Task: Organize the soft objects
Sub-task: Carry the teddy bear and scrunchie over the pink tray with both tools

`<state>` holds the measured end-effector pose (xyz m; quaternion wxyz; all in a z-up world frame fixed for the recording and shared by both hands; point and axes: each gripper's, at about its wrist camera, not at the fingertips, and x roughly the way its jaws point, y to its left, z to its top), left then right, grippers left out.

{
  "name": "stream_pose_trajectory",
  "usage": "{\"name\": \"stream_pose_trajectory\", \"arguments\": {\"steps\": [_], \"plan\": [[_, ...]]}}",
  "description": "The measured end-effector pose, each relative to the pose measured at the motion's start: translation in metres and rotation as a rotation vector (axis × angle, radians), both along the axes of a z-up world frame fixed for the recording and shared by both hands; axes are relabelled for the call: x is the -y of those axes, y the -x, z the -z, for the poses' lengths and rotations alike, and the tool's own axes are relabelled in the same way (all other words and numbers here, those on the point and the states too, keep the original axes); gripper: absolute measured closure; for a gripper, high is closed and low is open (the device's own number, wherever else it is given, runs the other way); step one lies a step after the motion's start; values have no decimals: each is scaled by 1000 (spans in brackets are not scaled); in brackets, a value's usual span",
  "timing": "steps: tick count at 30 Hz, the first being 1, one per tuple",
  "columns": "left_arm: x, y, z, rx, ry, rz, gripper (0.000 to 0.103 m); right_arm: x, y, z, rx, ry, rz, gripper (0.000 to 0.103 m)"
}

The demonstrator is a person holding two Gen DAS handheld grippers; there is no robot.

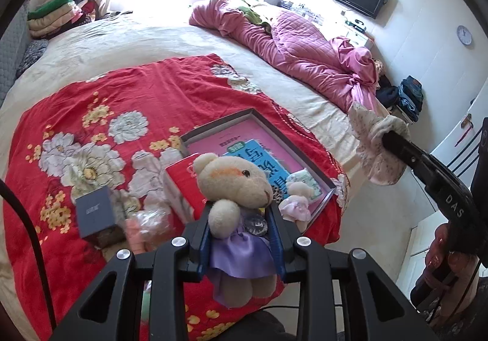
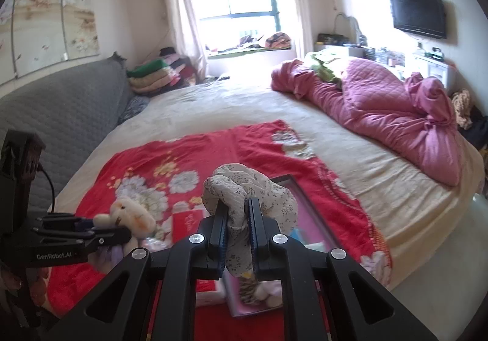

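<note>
Left black two-finger gripper [image 1: 241, 237]: pitched steeply down over the red floral blanket [image 1: 122, 103] on the bed, jaws partly closed, blue pads pinching the waist of a small cream plush teddy bear in a purple satin dress [image 1: 235, 185]. Bear's long axis runs along the fingers: head out past the fingertips, face turned right, legs hanging back toward the camera. It is held in the air, above a red rectangular carton [image 1: 180, 176] and the near-left corner of a grey-rimmed shallow box tray [image 1: 219, 121] holding a pink sheet and a blue booklet.

Right black two-finger gripper [image 2: 239, 231]: angled down more shallowly, held off the right edge of the blanket, a hand [image 1: 439, 252] on its handle. Jaws fully closed on a bunched cream fabric piece with small dark floral print [image 2: 244, 188]. Cloth's long axis follows the fingers: knotted bulk mounded past the tips, 1 tail trailing down between the pads. It hangs clear of the bed, above the tray's right side.
</note>
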<state>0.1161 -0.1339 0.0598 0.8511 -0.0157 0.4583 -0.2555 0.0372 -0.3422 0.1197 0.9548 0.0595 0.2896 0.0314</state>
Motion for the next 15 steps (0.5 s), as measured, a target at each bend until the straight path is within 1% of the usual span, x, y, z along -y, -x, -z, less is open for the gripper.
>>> {"name": "stream_pose_trajectory", "arguments": {"steps": [4,9,12,15], "plan": [[21,-6,1,-2,-1,25,70,19,-2,-2,3,8,28,91],[47,-14,7,-9,1,50,70,34,-6,0,-2,12,45,91],[63,-21,16,-28,8,59,70,41,-10,4,-11,19,49,91],[78,-28,26,-45,-3,67,70,48,-14,9,-19,15,54,91]]}}
